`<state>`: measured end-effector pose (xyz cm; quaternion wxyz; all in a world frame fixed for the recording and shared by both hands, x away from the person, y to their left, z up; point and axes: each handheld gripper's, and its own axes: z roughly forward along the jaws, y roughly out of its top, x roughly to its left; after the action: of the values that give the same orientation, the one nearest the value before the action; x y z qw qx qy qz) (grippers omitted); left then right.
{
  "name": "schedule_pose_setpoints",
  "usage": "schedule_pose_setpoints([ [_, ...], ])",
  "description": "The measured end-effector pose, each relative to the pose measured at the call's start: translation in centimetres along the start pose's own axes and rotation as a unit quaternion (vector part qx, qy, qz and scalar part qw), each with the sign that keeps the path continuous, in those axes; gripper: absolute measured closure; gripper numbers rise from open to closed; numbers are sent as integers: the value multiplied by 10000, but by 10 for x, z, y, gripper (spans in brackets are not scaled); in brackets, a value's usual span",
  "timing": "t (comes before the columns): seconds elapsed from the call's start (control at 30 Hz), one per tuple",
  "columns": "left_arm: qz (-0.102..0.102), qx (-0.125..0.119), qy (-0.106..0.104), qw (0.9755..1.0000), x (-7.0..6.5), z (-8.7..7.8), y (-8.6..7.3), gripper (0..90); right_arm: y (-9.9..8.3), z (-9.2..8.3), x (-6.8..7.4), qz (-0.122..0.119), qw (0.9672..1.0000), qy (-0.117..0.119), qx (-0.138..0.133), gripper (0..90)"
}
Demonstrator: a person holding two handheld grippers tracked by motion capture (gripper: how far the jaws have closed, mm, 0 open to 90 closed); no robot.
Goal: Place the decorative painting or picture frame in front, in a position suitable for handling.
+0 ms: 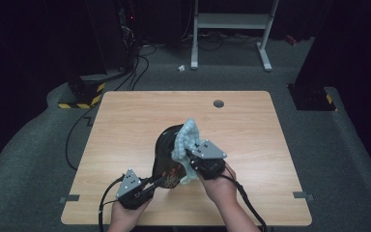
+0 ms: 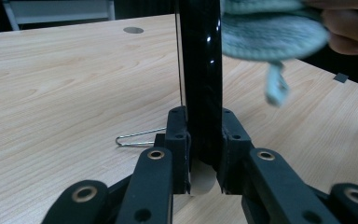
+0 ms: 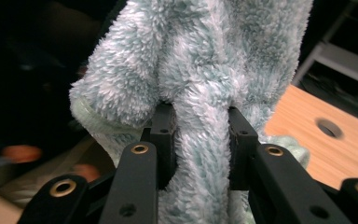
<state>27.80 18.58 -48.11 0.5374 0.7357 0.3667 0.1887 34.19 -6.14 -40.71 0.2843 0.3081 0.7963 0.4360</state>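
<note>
A black plate is held on edge while a fluffy cloth is pressed to it.

The plate is seen near the front middle of the table, clamped at its rim between the jaws of the left gripper, which are closed on it in the left gripper view. An orange pattern is visible on the plate's glossy face; no writing can be read. The pale blue-green cloth is gripped in a fold by the right gripper, its jaws closed on the pile, and is laid against the plate's upper right side. A wire clip is seen lying on the wood just beside the left gripper.
</note>
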Motion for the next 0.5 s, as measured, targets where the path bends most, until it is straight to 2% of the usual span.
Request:
schedule_pose_setpoints([
  [0.03, 3, 1, 2, 10000, 0, 0, 0, 774, 1, -2, 7, -84, 9999, 64, -38, 700],
  [0.07, -4, 0, 2, 10000, 0, 0, 0, 774, 4, -6, 21, -243, 9995, 183, -109, 699],
  [0.1, -8, -4, 4, 10000, 0, 0, 0, 774, 4, -6, 21, -243, 9995, 183, -109, 699],
  [0.27, -14, -4, -9, 10000, 1, 0, 0, 774, 11, -14, 43, -453, 9975, 467, -264, 699],
  [0.37, -21, -6, -10, 10000, 0, 0, 0, 774, 13, -16, 49, -558, 9966, 533, -294, 699],
  [0.5, -15, -4, -20, 10000, 1, 0, 0, 774, 12, -15, 47, -565, 9969, 468, -272, 699],
])
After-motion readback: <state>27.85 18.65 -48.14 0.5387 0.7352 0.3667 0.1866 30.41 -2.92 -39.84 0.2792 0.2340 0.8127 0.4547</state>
